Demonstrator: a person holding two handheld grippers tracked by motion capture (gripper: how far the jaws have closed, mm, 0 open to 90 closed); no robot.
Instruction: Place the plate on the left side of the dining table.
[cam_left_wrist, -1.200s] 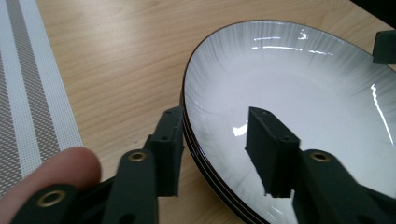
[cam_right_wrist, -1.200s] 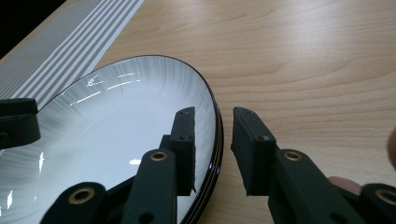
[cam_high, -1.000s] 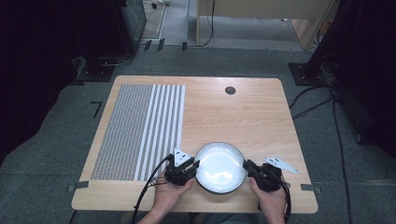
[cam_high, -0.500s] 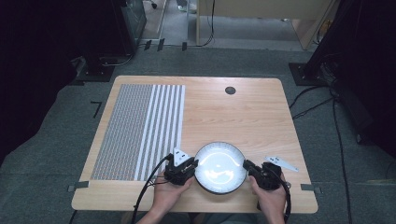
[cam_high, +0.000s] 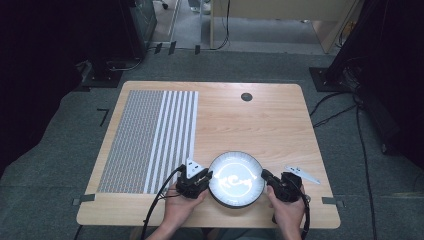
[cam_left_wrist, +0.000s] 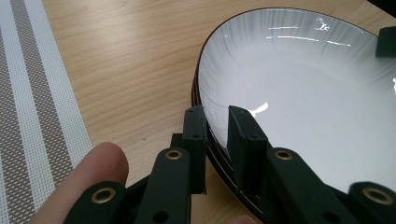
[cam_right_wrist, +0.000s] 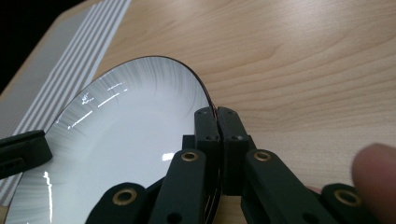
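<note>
Clamped on opposite rims of white plate (cam_high: 235, 179): left gripper (cam_high: 199, 178) jaws and right gripper (cam_high: 270, 180) jaws, just closed. Plate between them on table (cam_high: 260, 125). No readable writing.

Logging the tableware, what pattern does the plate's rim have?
Fine grey radial streaks with a thin dark edge on the round white plate, best in the right gripper view.

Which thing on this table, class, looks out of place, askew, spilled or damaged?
Nothing stands out. The round white plate with a dark rim sits near the front edge of the light wooden table, unbroken and clean, gripped at its rim by the left gripper and right gripper. The grey striped woven placemat lies flat and square.
</note>
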